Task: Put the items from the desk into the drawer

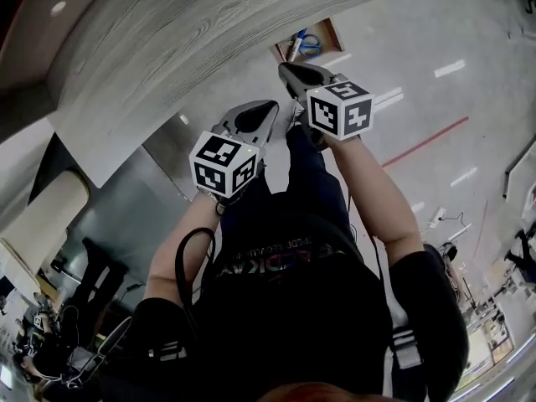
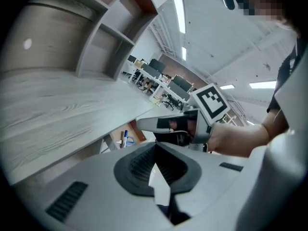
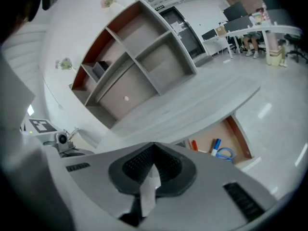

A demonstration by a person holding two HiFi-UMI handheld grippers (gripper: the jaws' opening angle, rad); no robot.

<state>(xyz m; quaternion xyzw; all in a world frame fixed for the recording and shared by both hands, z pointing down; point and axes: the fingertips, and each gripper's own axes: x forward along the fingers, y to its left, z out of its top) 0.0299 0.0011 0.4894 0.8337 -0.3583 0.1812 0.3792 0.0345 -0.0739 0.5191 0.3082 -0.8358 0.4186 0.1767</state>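
**Both grippers empty above the open drawer: the loading looks nearly or wholly done**

The person is holding the left gripper and the right gripper side by side in front of the body. Both are pointing slantwise down, clear of the tabletop and touching nothing. Each pair of jaws is closed tip to tip, and nothing is lying between the ribbed pads in either gripper view.

The drawer is standing open under the tabletop's edge, beyond the right gripper. Inside it, a red pen, a blue marker and a blue looped thing, perhaps scissors handles, are lying close together on the wooden bottom. No loose item is showing on the stretches of tabletop that the three views take in, though part of the surface is out of frame.

Judging from this, the person is pausing between steps, not carrying anything. The next move calls for a look over the rest of the tabletop. If an item is waiting there, one gripper needs to open its jaws and come down on it. If nothing is left, a closed gripper could be pushing the drawer front inward.
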